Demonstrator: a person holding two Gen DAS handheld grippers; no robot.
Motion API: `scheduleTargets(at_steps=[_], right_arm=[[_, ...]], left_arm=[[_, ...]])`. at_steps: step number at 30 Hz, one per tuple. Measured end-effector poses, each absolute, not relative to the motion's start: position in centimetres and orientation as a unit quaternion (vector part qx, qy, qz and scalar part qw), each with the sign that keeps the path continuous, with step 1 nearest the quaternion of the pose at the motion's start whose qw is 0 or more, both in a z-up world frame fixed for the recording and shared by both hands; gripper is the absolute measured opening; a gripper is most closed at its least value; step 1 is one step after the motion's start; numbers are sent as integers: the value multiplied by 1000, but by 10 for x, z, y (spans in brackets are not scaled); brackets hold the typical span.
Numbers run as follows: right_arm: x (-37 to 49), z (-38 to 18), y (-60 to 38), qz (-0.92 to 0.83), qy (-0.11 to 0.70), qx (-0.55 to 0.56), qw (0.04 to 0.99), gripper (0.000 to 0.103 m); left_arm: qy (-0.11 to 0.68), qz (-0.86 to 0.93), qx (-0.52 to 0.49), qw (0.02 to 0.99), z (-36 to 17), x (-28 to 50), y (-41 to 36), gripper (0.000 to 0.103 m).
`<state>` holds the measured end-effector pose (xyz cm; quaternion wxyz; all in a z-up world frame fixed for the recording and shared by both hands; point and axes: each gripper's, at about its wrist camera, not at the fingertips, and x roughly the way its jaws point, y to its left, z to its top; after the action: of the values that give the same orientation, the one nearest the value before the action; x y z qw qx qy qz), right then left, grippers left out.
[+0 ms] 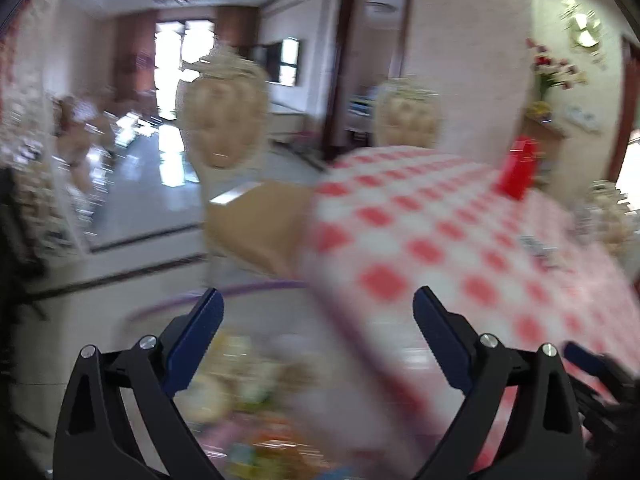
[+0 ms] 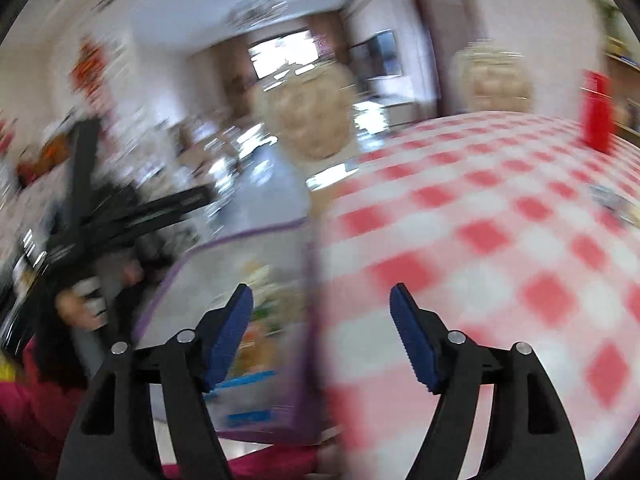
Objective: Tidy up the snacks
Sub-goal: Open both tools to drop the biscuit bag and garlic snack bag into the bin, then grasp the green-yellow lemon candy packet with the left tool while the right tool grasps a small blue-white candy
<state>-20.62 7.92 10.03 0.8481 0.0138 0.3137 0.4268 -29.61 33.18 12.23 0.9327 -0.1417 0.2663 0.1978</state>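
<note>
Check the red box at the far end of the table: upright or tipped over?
Upright. The red box stands tall on the checkered tablecloth, long side vertical in both views. Motion blur hides whether it is open.

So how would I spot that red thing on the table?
Find the table with the red-and-white checked cloth. Look to its far right edge, below the flowers on the wall shelf. The red box stands upright there, the only solid red, tall thing on the cloth.
</note>
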Motion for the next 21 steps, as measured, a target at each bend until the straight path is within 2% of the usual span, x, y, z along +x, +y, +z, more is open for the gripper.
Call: scheduleTargets(at_steps=[1,6,12,17,21], right_arm=[[-196,98,62,405,317,28,857,73],[-144,78,-39,245,331,86,907,75],[-100,60,-145,139,355,157,911,83],[-53,53,-187,91,361,158,914,83],[-8,48,-192,84,362,153,916,83]], left_arm=[[264,170,-155,937,127,-287,318,101],[267,45,-165,948,139,-200,218,101],[303,-30,-139,942,105,-68,113,101],[312,26,-184,932,84,24,98,101],[296,56,-244,922,73,65,107,101]])
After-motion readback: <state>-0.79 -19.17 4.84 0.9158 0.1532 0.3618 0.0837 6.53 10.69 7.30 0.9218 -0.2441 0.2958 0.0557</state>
